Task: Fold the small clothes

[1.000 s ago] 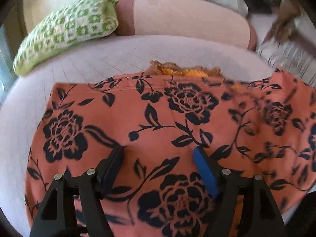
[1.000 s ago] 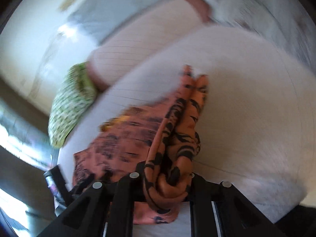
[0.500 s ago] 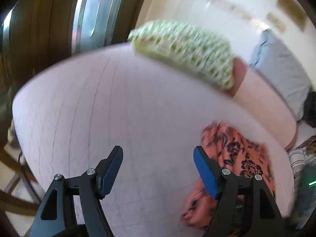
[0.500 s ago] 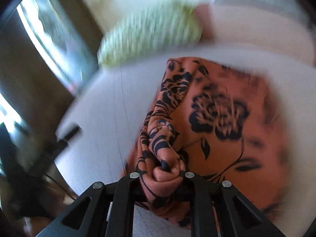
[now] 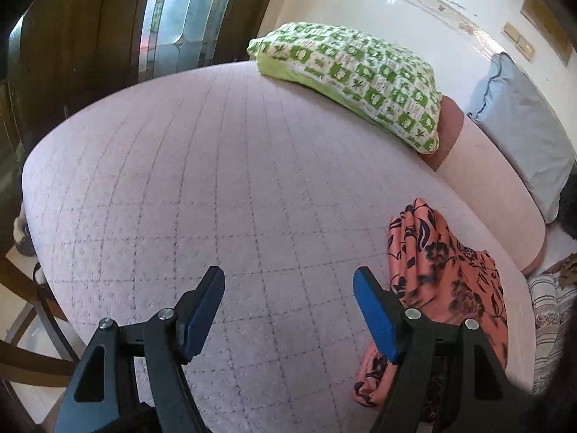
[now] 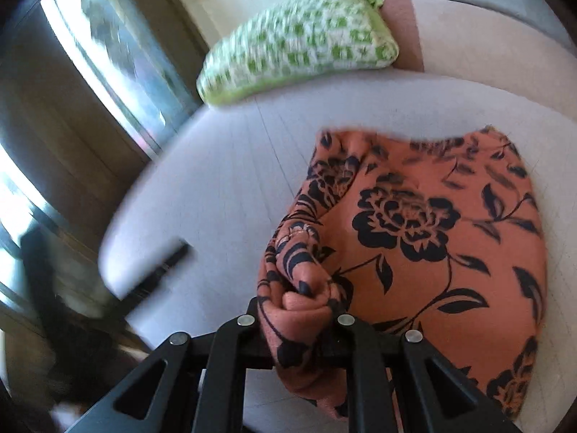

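The garment is an orange cloth with black flowers (image 6: 414, 234), lying doubled on the pink quilted bed (image 5: 216, 180). In the right wrist view one bunched edge of it is pinched between the fingers of my right gripper (image 6: 299, 303). Those jaws are opening, and the fold is still between them. My left gripper (image 5: 287, 281) hangs open over bare quilt with nothing between its blue pads (image 5: 375, 310). In the left wrist view the garment (image 5: 447, 263) lies just right of the gripper's right finger, partly hidden behind it.
A green and white checked pillow (image 5: 353, 75) lies at the bed's far side against a pink bolster (image 5: 487, 180). A grey-blue pillow (image 5: 523, 126) is behind them. The bed's edge drops off at the left, toward a glazed wooden door (image 5: 173, 18). Striped cloth (image 5: 551, 306) lies far right.
My left gripper swung off the spread garment to bare quilt at its left. My right gripper carried the bunched edge across, so the garment now lies folded over, and its fingers have parted slightly.
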The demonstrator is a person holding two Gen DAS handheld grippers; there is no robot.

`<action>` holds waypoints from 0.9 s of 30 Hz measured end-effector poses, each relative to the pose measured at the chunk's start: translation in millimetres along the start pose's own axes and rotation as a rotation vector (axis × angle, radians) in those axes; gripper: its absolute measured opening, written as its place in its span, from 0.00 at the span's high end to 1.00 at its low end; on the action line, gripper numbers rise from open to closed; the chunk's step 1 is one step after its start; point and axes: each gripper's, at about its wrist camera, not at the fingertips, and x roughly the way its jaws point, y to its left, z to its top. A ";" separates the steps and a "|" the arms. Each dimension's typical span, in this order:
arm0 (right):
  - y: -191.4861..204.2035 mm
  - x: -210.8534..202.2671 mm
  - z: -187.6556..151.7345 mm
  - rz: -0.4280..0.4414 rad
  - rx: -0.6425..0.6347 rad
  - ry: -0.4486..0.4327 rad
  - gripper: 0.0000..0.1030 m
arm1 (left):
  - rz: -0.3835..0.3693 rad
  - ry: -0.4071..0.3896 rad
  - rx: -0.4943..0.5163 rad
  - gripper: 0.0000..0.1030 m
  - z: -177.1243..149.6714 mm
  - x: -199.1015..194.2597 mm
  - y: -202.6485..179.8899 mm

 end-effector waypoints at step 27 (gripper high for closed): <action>-152.9 -84.1 -64.3 0.368 0.431 -0.226 0.17 | -0.244 0.141 0.265 0.49 -56.8 -13.7 -87.8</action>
